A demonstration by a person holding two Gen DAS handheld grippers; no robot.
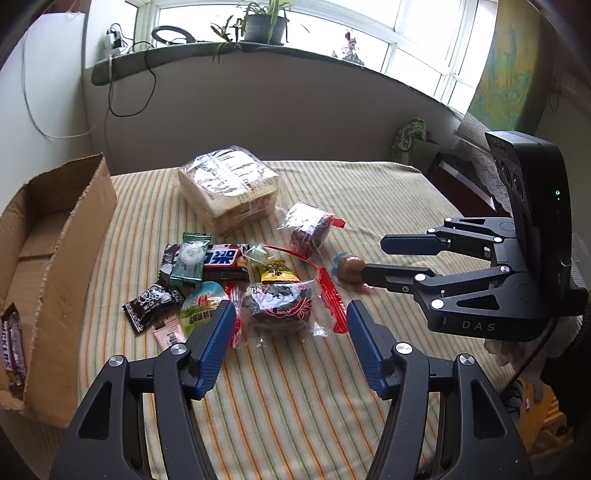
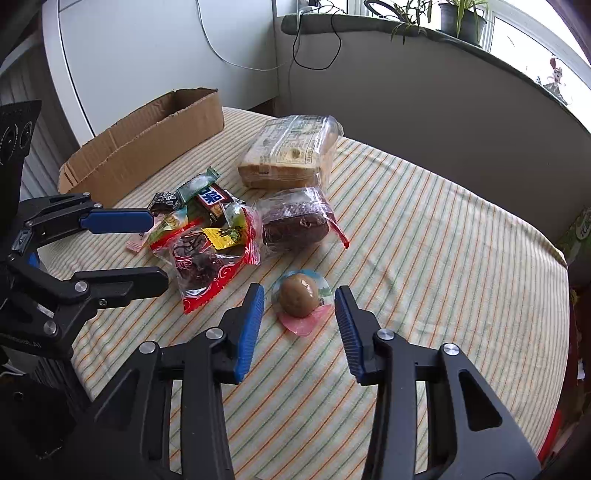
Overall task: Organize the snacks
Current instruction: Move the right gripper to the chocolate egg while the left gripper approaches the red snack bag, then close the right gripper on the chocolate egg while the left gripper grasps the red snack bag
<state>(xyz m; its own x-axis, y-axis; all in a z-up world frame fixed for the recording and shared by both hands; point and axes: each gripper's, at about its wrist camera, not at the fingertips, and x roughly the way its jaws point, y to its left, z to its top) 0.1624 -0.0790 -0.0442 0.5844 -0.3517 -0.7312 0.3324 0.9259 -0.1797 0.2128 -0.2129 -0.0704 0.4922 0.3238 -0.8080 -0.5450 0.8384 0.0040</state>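
Observation:
A pile of wrapped snacks lies on the striped cloth (image 1: 295,387). My left gripper (image 1: 290,321) is open, its jaws on either side of a chocolate cake in a red-edged clear wrapper (image 1: 279,306). My right gripper (image 2: 299,304) is open around a round brown snack in a clear cup (image 2: 299,295), which also shows in the left wrist view (image 1: 349,267). A second wrapped cake (image 2: 295,221) and a bag of sliced bread (image 2: 291,151) lie farther back. Small candies and a dark bar (image 1: 221,260) lie left of the cakes.
An open cardboard box (image 1: 70,258) stands at the left edge of the table, with a Snickers bar (image 1: 13,347) inside. A wall and a window sill with plants (image 1: 258,22) are behind. The table's right edge drops off near a cluttered stand (image 1: 417,140).

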